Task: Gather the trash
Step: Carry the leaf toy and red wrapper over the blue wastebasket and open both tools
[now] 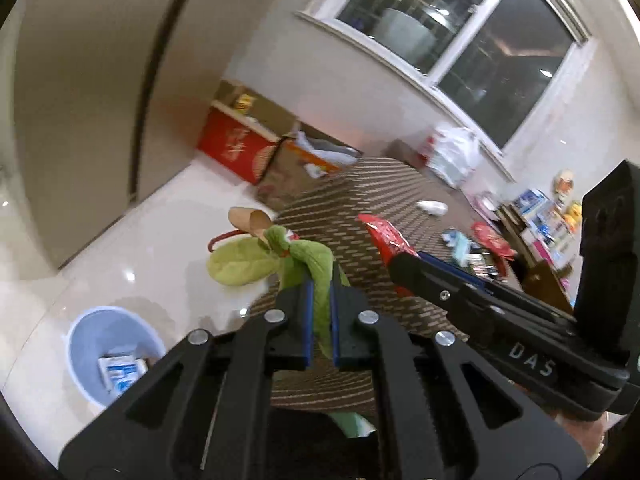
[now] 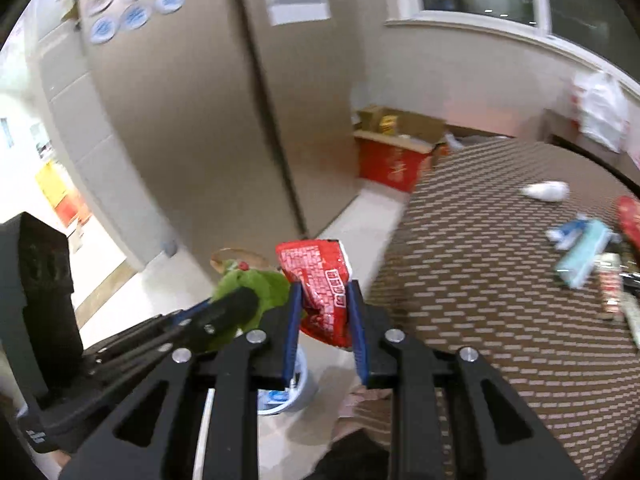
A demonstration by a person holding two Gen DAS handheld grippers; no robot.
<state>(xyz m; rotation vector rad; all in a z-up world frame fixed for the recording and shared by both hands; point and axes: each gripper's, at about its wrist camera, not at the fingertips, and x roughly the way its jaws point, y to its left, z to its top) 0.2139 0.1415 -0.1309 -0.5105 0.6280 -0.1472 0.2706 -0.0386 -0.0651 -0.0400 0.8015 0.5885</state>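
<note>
Trash in both grips: left gripper (image 1: 321,280) clamped on a crumpled green leaf-like wrapper (image 1: 316,268), right gripper (image 2: 325,290) clamped on a creased red foil snack packet (image 2: 320,280). Pale blue round plastic bin (image 1: 80,332) on the floor at 8 o'clock in left wrist view, off the patterned brown tablecloth (image 1: 384,188). Advice: centre each piece over the rim before parting the tongs; light wrappers may drift.

Below and left of the left gripper (image 1: 320,292) jaws, the bin (image 1: 80,340) stands open-topped on bare floor (image 1: 168,216), nothing above it. The right gripper (image 2: 326,312) crowds close on the left one's right side, their loads near each other. Ahead of both jaws the desk (image 2: 480,280) edge is bare; litter (image 2: 584,256) lies farther right. Boxes (image 1: 236,148) and the cabinet (image 2: 192,120) block the far floor.
</note>
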